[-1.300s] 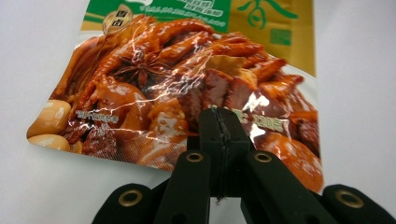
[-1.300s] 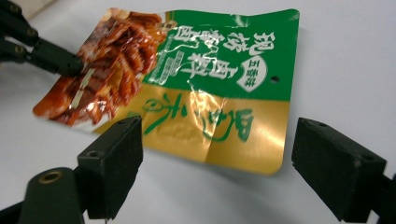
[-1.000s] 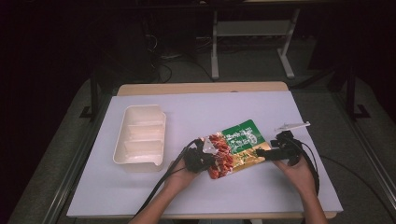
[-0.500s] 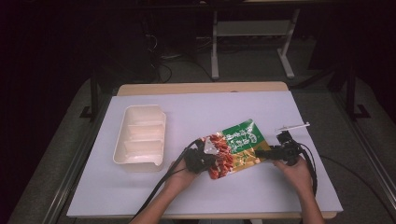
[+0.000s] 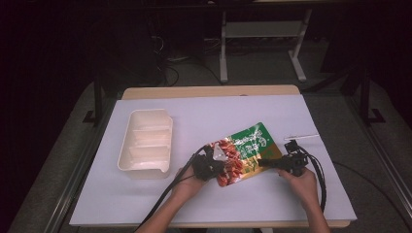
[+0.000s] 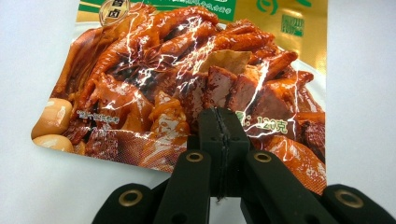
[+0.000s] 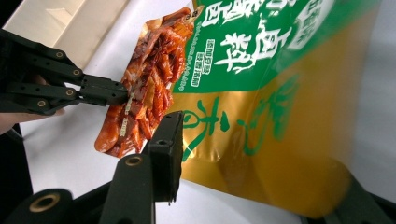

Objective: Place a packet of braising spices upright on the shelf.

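A glossy food pouch [image 5: 248,148], printed with braised meat, a green band and a gold end, lies slanted on the white table [image 5: 218,111]. My left gripper [image 5: 221,167] is shut on the meat-printed edge of the pouch [image 6: 177,70], with its black jaws pinched together [image 6: 219,114]. My right gripper [image 5: 272,162] is at the gold end of the pouch [image 7: 280,116]. Its jaws have just been closing and the gold corner lies between them [image 7: 261,154]. One jaw stands beside the foil and the other is hidden under it. The left gripper [image 7: 123,95] shows across the pouch.
A cream tray [image 5: 145,112] with compartments stands on the left of the table; its corner [image 7: 70,18] shows in the right gripper view. A thin white strip [image 5: 301,137] lies right of the pouch. Cables trail from both grippers toward the table's front edge.
The right gripper's jaws have narrowed around the pouch's gold end, and that hand has shifted slightly. The left gripper and the pouch have stayed put.
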A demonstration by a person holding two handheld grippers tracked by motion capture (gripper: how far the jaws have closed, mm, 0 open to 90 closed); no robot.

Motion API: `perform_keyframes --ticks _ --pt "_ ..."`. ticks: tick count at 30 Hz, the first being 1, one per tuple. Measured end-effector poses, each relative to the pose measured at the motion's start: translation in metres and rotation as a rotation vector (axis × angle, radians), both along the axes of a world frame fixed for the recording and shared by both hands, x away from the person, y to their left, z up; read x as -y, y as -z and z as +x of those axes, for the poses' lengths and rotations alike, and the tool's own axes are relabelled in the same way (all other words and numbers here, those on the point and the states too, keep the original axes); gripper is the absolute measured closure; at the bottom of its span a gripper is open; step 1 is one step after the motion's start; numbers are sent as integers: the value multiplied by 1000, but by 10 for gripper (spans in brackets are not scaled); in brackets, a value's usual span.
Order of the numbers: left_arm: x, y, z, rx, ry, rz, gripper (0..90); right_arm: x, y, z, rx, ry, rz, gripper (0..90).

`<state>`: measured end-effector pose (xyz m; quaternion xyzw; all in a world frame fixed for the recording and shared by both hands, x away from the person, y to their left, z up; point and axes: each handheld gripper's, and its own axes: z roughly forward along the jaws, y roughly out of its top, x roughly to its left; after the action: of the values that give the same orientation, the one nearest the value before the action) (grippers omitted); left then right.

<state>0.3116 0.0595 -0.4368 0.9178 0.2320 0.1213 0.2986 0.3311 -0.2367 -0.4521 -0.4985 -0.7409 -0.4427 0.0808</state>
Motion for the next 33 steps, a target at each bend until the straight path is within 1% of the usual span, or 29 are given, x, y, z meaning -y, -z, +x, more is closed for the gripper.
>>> perform_keyframes --ticks 2,3,4,5,6,7,8,9,11,12,13,14,15,17,19,20,21,22,23,24,25,26,27,28,29,30,31,32,33 --pt "0 0 0 2 1 1 899 -3 1 -1 6 4 -4 542" --pt "0 0 0 0 2 -1 899 -5 1 0 15 17 13 557" --pt "0 0 0 0 2 -1 899 -7 1 0 26 21 15 557" --pt "0 0 0 0 2 -1 899 -7 1 0 26 21 15 557" --pt "0 0 0 3 3 1 899 -11 1 1 34 43 6 558" --pt "0 0 0 3 3 1 899 -11 1 1 34 43 6 558" --pt "0 0 0 3 1 1 899 -17 2 3 31 69 -2 557" --pt "1 0 0 3 0 1 899 -19 3 4 43 80 -5 559" --pt "1 0 0 5 3 3 899 -22 3 5 39 90 -6 570" --pt "1 1 0 6 4 1 899 -28 3 5 48 107 -28 612" --pt "1 1 0 4 2 -1 899 -30 3 5 56 111 -44 628" --pt "0 1 0 5 5 -1 899 -33 3 6 50 123 -46 644" --pt "1 1 0 7 5 -1 899 -33 3 6 50 123 -46 644" --pt "1 1 -1 11 3 -3 898 -35 3 6 48 135 -65 701" --pt "1 1 -2 19 7 0 898 -36 3 6 51 144 -67 755" --pt "1 2 -2 21 7 -3 898 -36 2 6 62 145 -64 816" --pt "0 2 -2 21 7 -6 898 -36 2 6 62 145 -64 816" --pt "0 2 -2 18 6 -11 891 -37 1 5 72 134 -63 843" --pt "-1 2 -2 19 5 -9 891 -37 1 5 72 134 -63 843" --pt "-2 1 -2 11 3 -13 867 -37 0 5 73 134 -63 854" --pt "-2 1 -2 1 -1 -20 792 -37 -1 5 78 130 -50 871" --pt "-2 0 -2 -2 -1 -19 781 -36 -2 5 76 129 -38 875" --pt "-3 -1 -3 4 3 -15 781 -36 -2 5 76 129 -38 875" --pt "-3 -1 -5 12 7 -20 761 -35 -4 5 89 127 -22 886" --pt "-4 -3 -6 15 7 -29 761 -35 -4 5 89 127 -22 886" --pt "-5 -4 -8 17 9 -42 732 -36 -7 5 96 123 -23 891" --pt "-7 -6 -9 20 16 -48 732 -36 -7 5 96 123 -23 891" --pt "-10 -10 -11 19 21 -70 718 -37 -11 4 107 117 -31 891" --pt "-10 -10 -11 19 21 -70 707 -37 -11 4 107 117 -31 891"
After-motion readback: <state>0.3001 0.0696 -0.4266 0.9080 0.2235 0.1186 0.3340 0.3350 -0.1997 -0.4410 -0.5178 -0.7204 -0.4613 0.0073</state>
